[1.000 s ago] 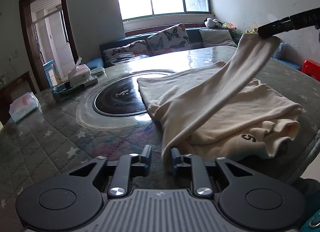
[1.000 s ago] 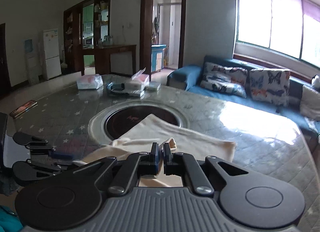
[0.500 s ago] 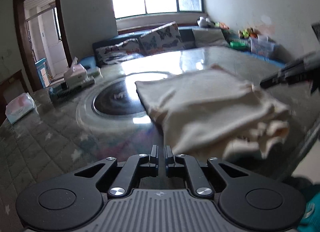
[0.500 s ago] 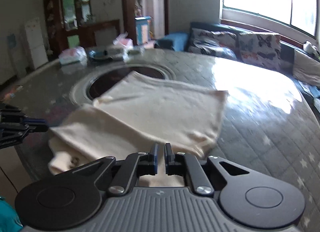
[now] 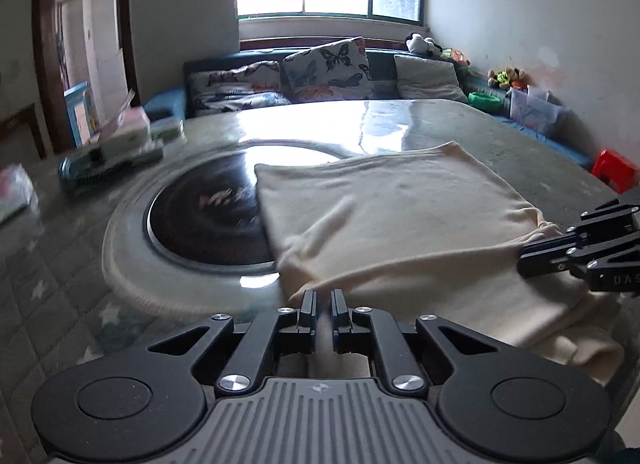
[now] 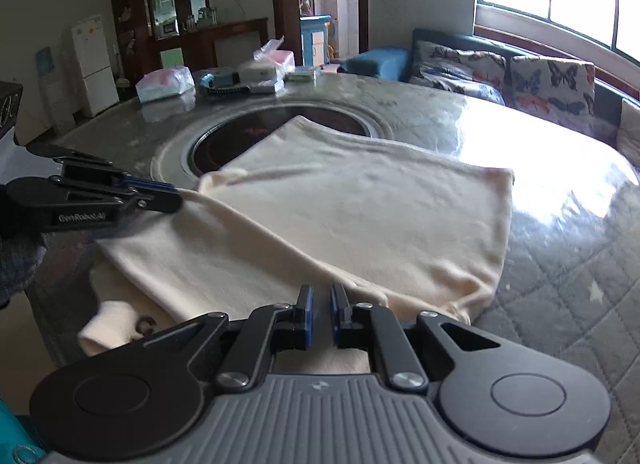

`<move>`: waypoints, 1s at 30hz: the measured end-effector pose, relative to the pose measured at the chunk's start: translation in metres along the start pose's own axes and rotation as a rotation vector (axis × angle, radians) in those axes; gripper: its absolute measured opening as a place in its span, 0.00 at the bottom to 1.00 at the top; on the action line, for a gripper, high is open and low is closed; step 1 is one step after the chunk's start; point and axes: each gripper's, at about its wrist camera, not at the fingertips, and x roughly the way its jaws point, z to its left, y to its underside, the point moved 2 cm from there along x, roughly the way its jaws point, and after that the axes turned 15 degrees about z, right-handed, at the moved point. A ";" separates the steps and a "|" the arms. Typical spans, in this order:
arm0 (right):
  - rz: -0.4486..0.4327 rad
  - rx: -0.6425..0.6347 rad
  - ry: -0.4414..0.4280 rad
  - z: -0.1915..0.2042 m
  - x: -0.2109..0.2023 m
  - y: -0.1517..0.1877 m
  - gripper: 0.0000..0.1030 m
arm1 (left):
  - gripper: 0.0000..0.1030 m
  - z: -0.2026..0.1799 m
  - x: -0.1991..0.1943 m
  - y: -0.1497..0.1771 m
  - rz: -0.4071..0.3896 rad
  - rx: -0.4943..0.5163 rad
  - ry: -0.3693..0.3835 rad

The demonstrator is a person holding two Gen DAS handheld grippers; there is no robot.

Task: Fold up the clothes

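A cream garment (image 5: 392,208) lies on the round table, its folded layer stretched flat toward the dark centre disc. My left gripper (image 5: 323,302) sits low at the near edge, shut on a fold of the cloth. My right gripper (image 5: 524,260) comes in from the right in that view, pinching the same folded edge. In the right wrist view the garment (image 6: 360,216) spreads ahead; my right gripper (image 6: 322,304) is shut on its near fold. My left gripper (image 6: 172,200) holds the edge at the left. A cuff with a dark mark (image 6: 120,324) pokes out below.
The table's dark glass centre disc (image 5: 200,216) lies just beyond the garment. Tissue packs and a box (image 6: 248,76) stand at the table's far side. A sofa with butterfly cushions (image 5: 320,68) runs under the window. A red stool (image 5: 614,172) stands at the right.
The right gripper, which held a cloth strip high one second ago, has come down to table level. The lifted layer now lies flat over the garment, and both grippers sit low at its near edge.
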 end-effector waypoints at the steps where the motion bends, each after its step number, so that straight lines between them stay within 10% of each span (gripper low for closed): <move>1: 0.000 0.000 -0.002 -0.001 -0.001 0.001 0.09 | 0.09 0.005 -0.001 0.002 0.006 -0.007 -0.017; 16: 0.001 -0.047 0.020 0.002 -0.010 0.003 0.14 | 0.10 -0.013 -0.003 -0.005 -0.016 0.128 -0.035; 30: 0.042 -0.087 0.018 0.006 -0.029 0.037 0.20 | 0.18 -0.052 -0.054 0.059 -0.039 0.459 -0.008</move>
